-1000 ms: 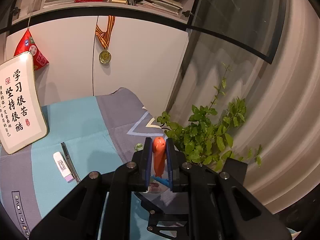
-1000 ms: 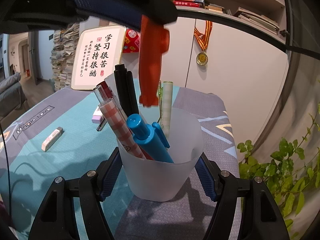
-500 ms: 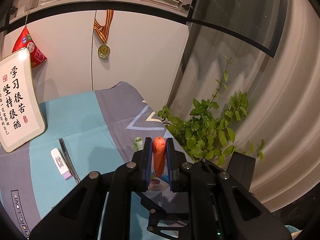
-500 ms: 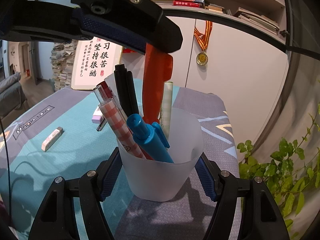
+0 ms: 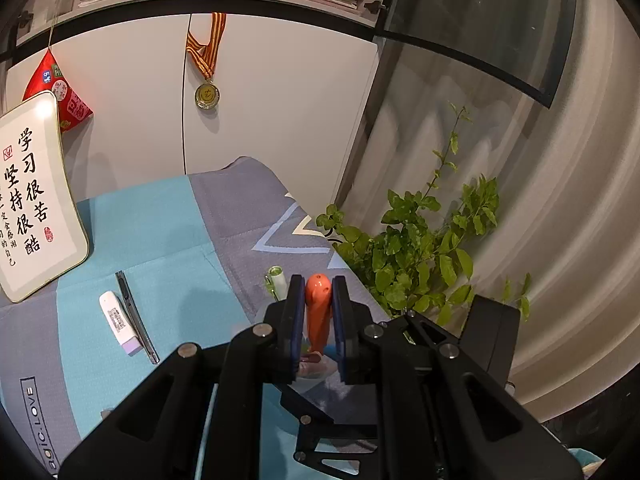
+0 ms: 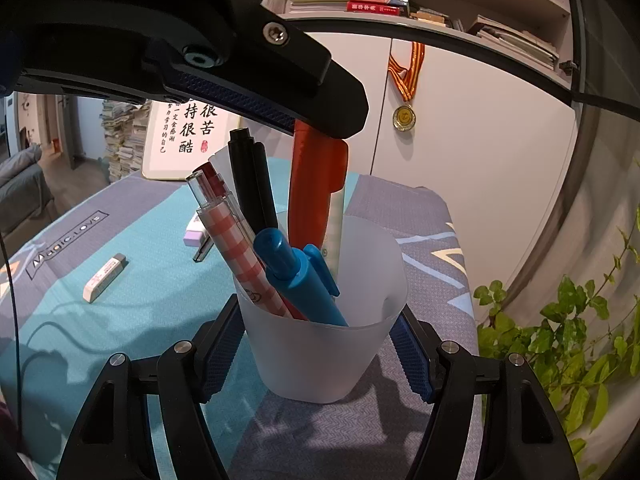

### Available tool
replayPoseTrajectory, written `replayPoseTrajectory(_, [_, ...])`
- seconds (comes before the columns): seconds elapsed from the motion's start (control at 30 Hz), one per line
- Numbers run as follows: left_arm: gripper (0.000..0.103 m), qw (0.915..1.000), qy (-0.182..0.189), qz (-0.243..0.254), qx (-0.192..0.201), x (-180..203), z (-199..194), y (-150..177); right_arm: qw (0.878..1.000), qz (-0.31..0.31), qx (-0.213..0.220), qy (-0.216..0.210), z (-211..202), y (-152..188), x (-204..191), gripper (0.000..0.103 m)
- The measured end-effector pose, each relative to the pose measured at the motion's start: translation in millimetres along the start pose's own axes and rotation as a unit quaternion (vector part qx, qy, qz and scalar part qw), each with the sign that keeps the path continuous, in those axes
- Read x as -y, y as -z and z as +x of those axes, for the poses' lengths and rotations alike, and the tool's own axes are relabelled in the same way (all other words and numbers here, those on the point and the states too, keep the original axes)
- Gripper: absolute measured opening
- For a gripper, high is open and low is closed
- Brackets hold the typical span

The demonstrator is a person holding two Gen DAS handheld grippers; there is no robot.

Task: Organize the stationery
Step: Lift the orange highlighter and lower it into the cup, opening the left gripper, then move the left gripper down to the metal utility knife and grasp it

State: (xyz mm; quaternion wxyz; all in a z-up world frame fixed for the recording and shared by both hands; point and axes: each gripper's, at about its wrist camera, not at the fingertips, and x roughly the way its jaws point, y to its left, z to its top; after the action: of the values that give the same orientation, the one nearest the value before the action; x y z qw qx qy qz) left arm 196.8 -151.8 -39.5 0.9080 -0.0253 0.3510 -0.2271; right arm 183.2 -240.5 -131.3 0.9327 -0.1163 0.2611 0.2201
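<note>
The left gripper (image 5: 317,312) is clamped narrowly on an orange pen (image 5: 318,312), which hangs from its pads with the lower end inside the frosted plastic cup (image 6: 320,344). The right gripper (image 6: 320,344) grips that cup by its sides, pads pressed to the wall. A second ago the orange pen hung above the cup's rim; now it is among the pens. Left of the left gripper lie an eraser (image 5: 119,323) and a black pen (image 5: 136,316).
</note>
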Motion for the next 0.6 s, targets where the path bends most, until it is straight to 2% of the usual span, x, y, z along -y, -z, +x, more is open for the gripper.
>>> replayPoseTrajectory(0.6, [0.012, 1.0000, 0.004, -0.003, 0.002, -0.6, -3.8, -0.8, 1.000, 0.000, 0.000, 0.000, 0.0, 0.1, -0.1, 0.071])
